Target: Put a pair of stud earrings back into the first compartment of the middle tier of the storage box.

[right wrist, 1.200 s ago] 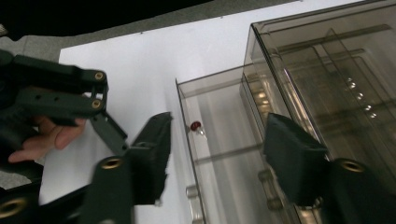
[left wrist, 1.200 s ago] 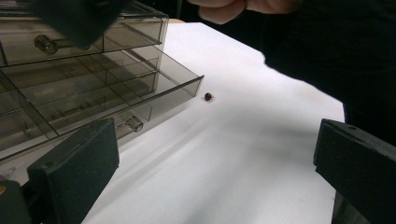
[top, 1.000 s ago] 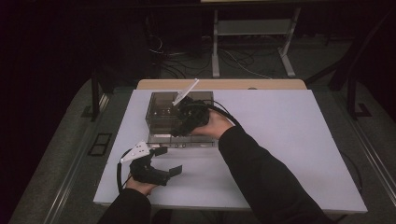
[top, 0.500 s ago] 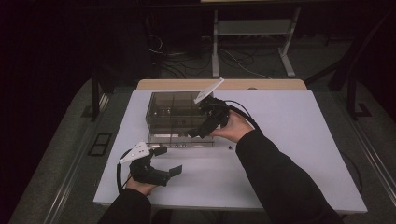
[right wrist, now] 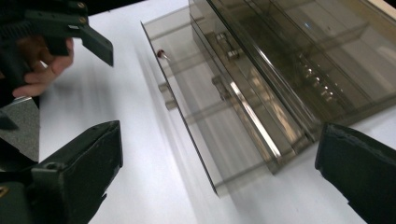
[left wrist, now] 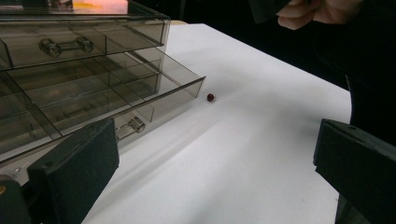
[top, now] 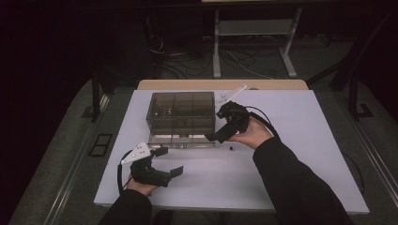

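Left gripper (top: 174, 161): we see its jaws wide apart with nothing between them, low over the table (top: 291, 187) in front of the box.
Bead (left wrist: 210, 97): we find a small dark red bead on the table, ahead of the left jaws and between them in the left gripper view, just off the corner of the open drawer; in the high view it is a dark speck (top: 230, 148) just below the right gripper's tips.
Drawer (left wrist: 116, 100): we see the bottom drawer pulled out, ahead and to the left of the left jaws; in the right gripper view it lies between the right jaws, apart from both.
Right gripper (top: 217, 135): its jaws have just been opening and now stand wide, holding nothing, tips just beside the drawer's right end.
Box (top: 180, 112): smoky clear box with divided trays, farthest from the left jaws.
Hard to tell: what lies in the compartments; the right gripper view is blurred, and the box is cut off at its edge.
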